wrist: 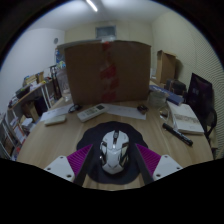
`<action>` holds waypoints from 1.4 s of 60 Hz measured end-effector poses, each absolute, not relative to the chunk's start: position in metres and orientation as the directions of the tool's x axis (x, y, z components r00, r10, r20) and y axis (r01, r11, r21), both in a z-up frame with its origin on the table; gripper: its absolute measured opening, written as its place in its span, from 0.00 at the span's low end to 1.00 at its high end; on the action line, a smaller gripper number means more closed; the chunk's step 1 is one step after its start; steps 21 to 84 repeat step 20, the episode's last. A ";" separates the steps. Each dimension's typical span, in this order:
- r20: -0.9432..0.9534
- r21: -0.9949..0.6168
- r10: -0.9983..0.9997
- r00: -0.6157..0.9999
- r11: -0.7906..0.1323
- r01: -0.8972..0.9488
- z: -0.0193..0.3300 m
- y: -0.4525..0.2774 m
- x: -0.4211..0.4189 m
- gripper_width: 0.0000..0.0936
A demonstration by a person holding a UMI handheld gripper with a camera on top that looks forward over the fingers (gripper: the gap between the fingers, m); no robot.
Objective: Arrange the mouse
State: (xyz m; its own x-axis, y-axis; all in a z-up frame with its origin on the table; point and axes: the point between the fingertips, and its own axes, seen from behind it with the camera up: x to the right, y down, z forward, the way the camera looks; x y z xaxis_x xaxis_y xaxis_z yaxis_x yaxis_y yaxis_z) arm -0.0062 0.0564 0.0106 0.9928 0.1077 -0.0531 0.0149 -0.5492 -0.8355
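A white and grey mouse (113, 150) with dark trim lies lengthwise between my fingers, its front pointing away from me. My gripper (115, 152) is shut on the mouse, with the magenta pads (84, 160) pressing its two sides. Under the mouse is a dark mouse pad (113, 175) lying on the wooden table (60, 135). I cannot tell whether the mouse rests on the pad or is held just above it.
A large cardboard box (108, 70) stands at the back of the table. A white keyboard (92, 112) lies in front of it. Shelves with books (25, 108) are to the left. An open notebook (185, 120), a pen and a dark monitor (202, 92) are to the right.
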 end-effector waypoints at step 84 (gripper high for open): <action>-0.177 -0.900 0.236 0.956 -0.432 -0.060 0.065 -0.092 0.021 0.89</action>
